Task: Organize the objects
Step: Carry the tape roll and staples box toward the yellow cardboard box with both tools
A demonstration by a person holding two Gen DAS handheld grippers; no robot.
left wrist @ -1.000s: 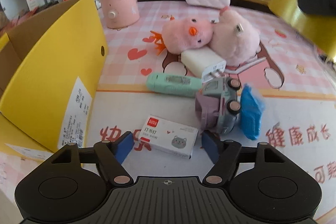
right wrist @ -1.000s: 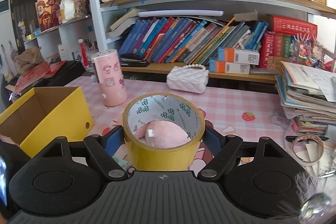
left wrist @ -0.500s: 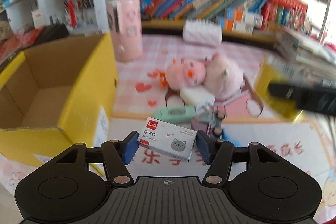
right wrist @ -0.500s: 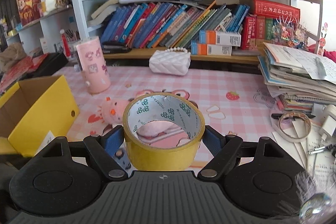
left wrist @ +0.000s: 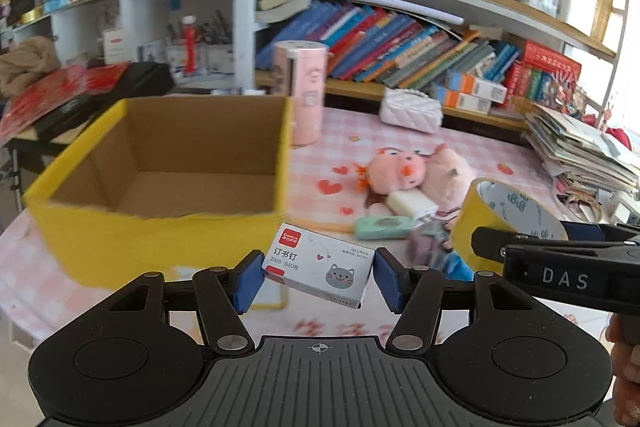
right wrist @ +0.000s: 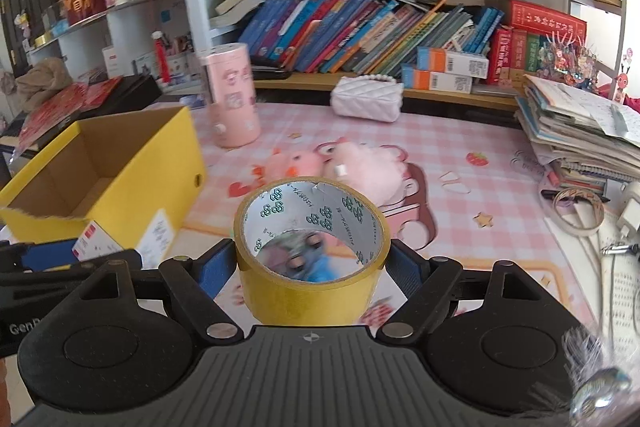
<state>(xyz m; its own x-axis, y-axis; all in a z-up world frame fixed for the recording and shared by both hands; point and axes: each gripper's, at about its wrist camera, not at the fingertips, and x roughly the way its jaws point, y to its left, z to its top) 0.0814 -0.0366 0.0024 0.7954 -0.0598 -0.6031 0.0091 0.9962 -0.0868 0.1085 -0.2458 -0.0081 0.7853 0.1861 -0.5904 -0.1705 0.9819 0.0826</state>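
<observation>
My left gripper [left wrist: 318, 277] is shut on a white staple box [left wrist: 320, 269] with a grey cat face, held in the air just right of the open yellow cardboard box [left wrist: 160, 227]. My right gripper [right wrist: 312, 269] is shut on a roll of yellow tape [right wrist: 312, 287], its blue pads pressing both sides. The tape roll [left wrist: 476, 215] and the right gripper's black body also show at the right of the left wrist view. The yellow box [right wrist: 132, 183] stands empty at the left in the right wrist view, with the staple box [right wrist: 94, 243] beside it.
On the pink checked table [right wrist: 460, 147] lie pink plush toys [left wrist: 420, 171], a white charger [left wrist: 410, 205], a mint green case [left wrist: 382, 227] and a toy truck, blurred. A pink cylinder [right wrist: 232, 99], white purse [right wrist: 368, 97], paper stack [right wrist: 580, 135] and bookshelves stand behind.
My left gripper closed on the staple box and lifted it off the table toward the yellow box. My right gripper carried the tape roll leftward toward the box.
</observation>
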